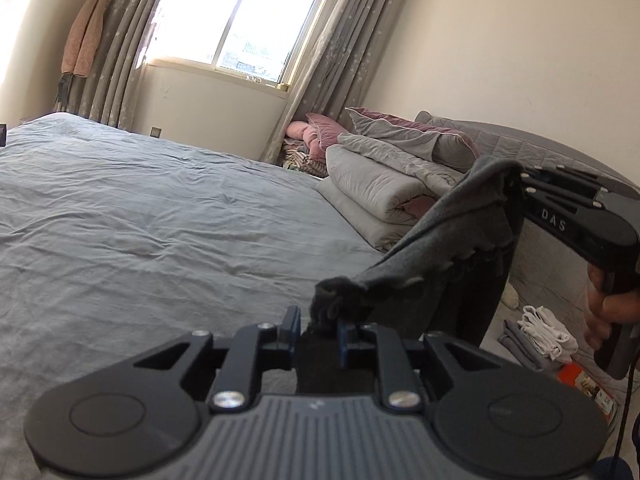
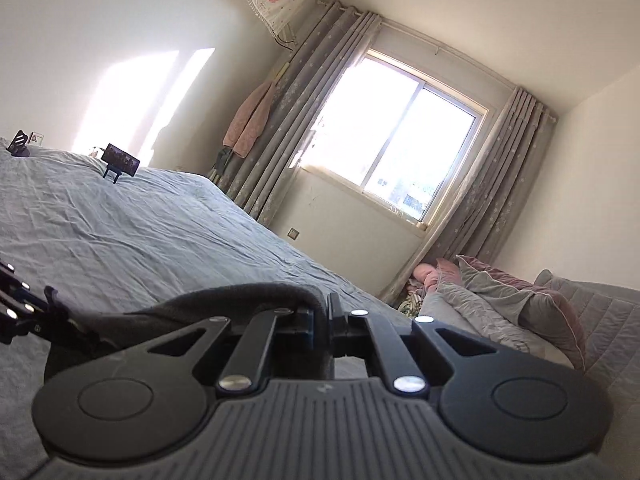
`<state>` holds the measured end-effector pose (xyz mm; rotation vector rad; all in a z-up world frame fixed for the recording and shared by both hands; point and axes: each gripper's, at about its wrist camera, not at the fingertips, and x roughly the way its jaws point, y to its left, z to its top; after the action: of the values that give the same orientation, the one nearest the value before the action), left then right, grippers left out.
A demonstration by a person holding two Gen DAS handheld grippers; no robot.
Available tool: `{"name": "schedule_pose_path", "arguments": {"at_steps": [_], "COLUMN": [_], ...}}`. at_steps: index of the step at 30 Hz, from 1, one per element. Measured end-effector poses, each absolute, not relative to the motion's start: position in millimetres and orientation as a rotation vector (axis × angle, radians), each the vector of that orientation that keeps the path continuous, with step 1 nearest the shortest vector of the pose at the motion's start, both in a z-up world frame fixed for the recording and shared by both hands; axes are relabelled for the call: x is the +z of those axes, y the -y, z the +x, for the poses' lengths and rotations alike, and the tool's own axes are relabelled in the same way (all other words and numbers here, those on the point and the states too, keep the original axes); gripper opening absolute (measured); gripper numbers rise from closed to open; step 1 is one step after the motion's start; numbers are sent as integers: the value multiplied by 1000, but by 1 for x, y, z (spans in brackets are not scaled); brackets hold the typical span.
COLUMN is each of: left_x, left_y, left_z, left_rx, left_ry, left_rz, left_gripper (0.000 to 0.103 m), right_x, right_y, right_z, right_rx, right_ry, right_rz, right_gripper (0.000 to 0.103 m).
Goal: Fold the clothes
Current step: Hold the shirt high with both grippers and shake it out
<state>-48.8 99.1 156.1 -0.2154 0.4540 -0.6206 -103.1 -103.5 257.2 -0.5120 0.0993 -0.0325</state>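
A dark grey garment [image 1: 432, 240] hangs stretched between my two grippers above the bed [image 1: 140, 216]. My left gripper [image 1: 318, 322] is shut on one bunched corner of it, low at the front. My right gripper [image 1: 516, 184] shows in the left wrist view at the right, shut on the garment's upper edge, held by a hand. In the right wrist view my right gripper [image 2: 322, 312] pinches the grey garment [image 2: 224, 300], which runs left to my left gripper [image 2: 44, 312] at the frame's left edge. The rest of the garment hangs down out of sight.
The bed has a wrinkled grey-blue sheet. Folded quilts and pillows [image 1: 392, 184] are stacked at its right side. A pile of folded clothes [image 1: 540, 336] lies low at the right. A phone on a stand [image 2: 120, 160] sits on the bed's far part. Window and curtains [image 1: 248, 20] behind.
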Motion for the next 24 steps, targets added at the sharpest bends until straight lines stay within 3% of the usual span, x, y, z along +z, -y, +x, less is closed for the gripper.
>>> {"name": "schedule_pose_path", "arguments": {"at_steps": [2,5,7,9,12,18,22,23,24], "left_x": [155,157,159,162,165,154,156,159,162], "left_y": [-93,-82,-76,-70,-63,-61,-55,-55,-56], "left_z": [-56,-72,-85,-98,-112,-88,-88,-89,-91], "left_rx": [-644,-677,-703,-718,-719,-642,-568,-554,-551], "left_ry": [-441,-397,-349,-289,-189,-266,-218,-206,-197], "left_rz": [-203,-156,-126,-98,-33,-158,-186,-203,-220], "left_gripper": [48,52,63,89,99,100,100,93,59], "right_x": [275,298,312,319,327,342,349,350,351], "right_y": [104,107,109,109,113,109,106,106,108], "right_z": [-106,-108,-109,-112,-121,-146,-159,-162,-164], "right_rx": [-67,-90,-102,-117,-91,-51,-38,-39,-41], "right_ry": [-83,-83,-87,-83,-69,-19,19,28,32], "right_rz": [-506,-472,-450,-435,-396,-386,-414,-419,-421], "right_gripper": [5,5,5,5,5,5,5,5,5]}}
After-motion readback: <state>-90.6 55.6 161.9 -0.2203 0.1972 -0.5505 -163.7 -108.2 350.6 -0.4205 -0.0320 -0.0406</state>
